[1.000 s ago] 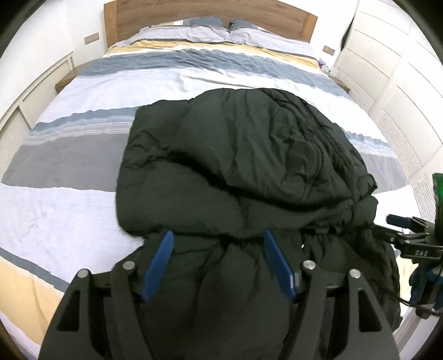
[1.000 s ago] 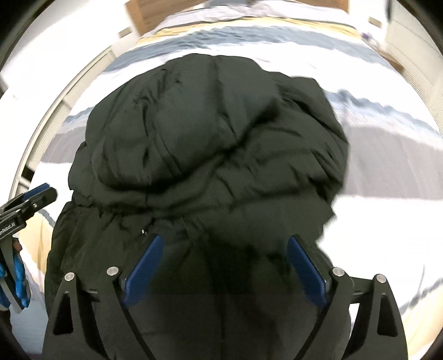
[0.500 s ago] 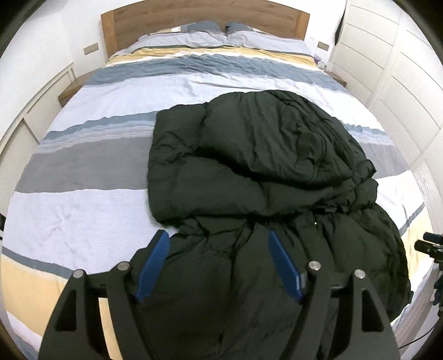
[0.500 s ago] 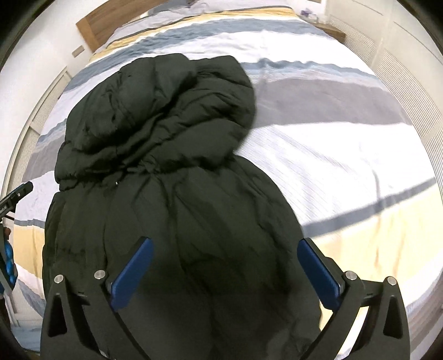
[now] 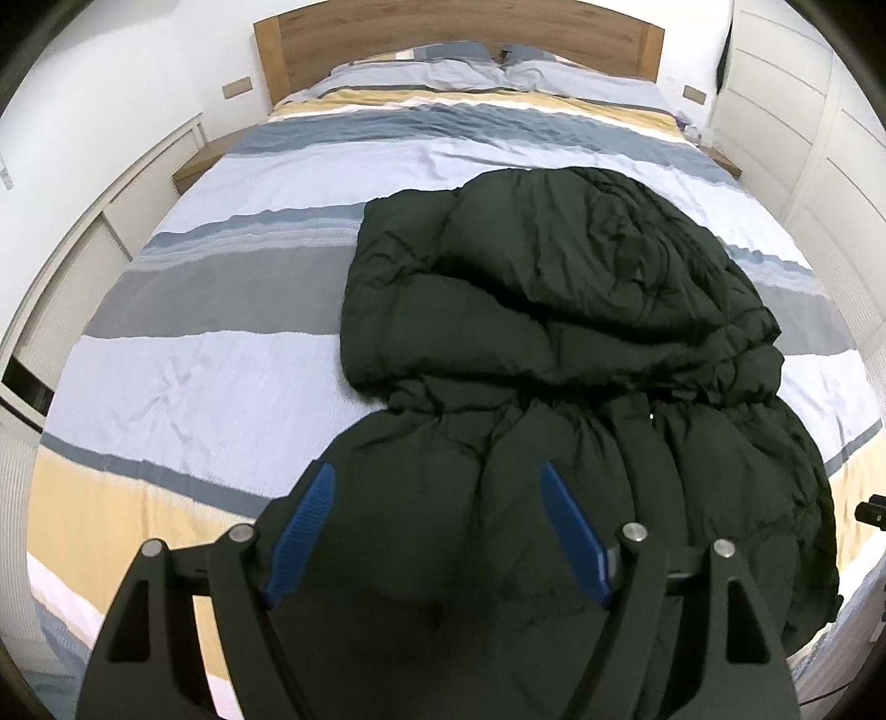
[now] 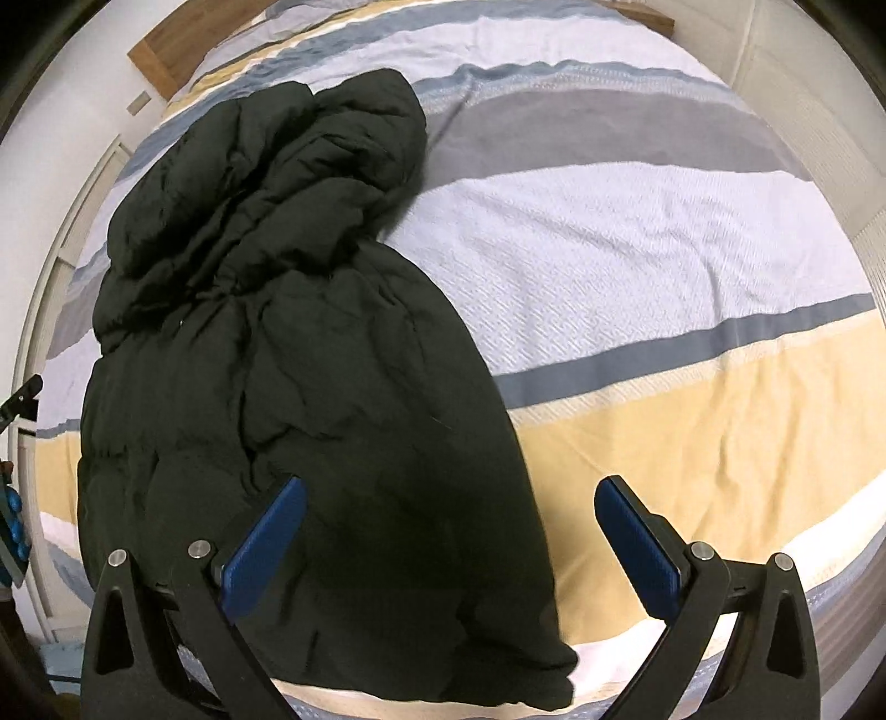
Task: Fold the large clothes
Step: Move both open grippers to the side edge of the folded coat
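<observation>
1. A dark puffy jacket [image 5: 554, 343] lies on the striped bedcover [image 5: 221, 354], its upper half folded over into a thick bundle.
2. The left gripper [image 5: 437, 487] hangs above the jacket's near end, its blue pads [image 5: 573, 534] apart and clamping nothing; the jaws have just been opening.
3. Two pillows [image 5: 476, 69] sit against the wooden headboard [image 5: 454, 27].
4. White cupboards [image 5: 803, 111] stand along the bed's right side.

Striped bed [image 5: 232, 354], wooden headboard [image 5: 459, 39], white wardrobe doors [image 5: 797, 99].
</observation>
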